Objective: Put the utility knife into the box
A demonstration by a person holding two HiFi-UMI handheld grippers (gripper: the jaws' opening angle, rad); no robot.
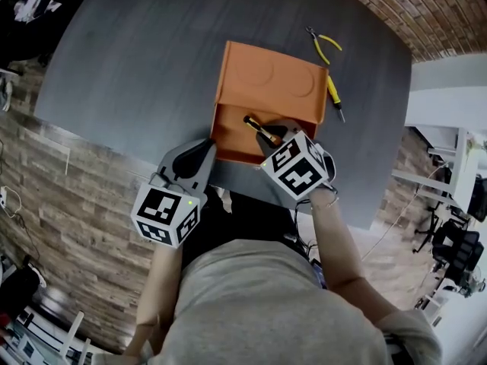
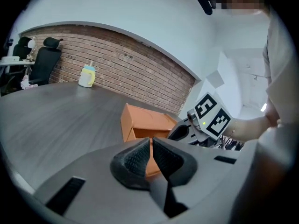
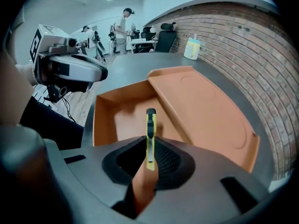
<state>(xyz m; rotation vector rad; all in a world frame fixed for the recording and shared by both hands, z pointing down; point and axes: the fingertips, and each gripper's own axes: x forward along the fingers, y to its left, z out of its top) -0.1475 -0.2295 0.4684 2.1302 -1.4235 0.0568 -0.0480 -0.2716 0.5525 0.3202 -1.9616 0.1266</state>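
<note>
A: Which way does the utility knife (image 3: 150, 134) point?

B: Its long axis runs straight along the jaws of the right gripper (image 3: 150, 157). The black tip leads away from the gripper and the yellow body sits edge-up between the 2 pads. In the head view it slants from lower right to upper left.

A: Where is it?

B: Over the open tray of the orange box (image 3: 119, 120), tip above the tray floor. The jaws are clamped on its rear part.

A: And the arms?

B: The right forearm reaches forward from the body, with the gripper tilted down into the tray. The left gripper (image 1: 199, 152) sits just beside the box's near-left corner, low over the table (image 1: 152, 52), its pads drawn almost together with nothing between them
</note>
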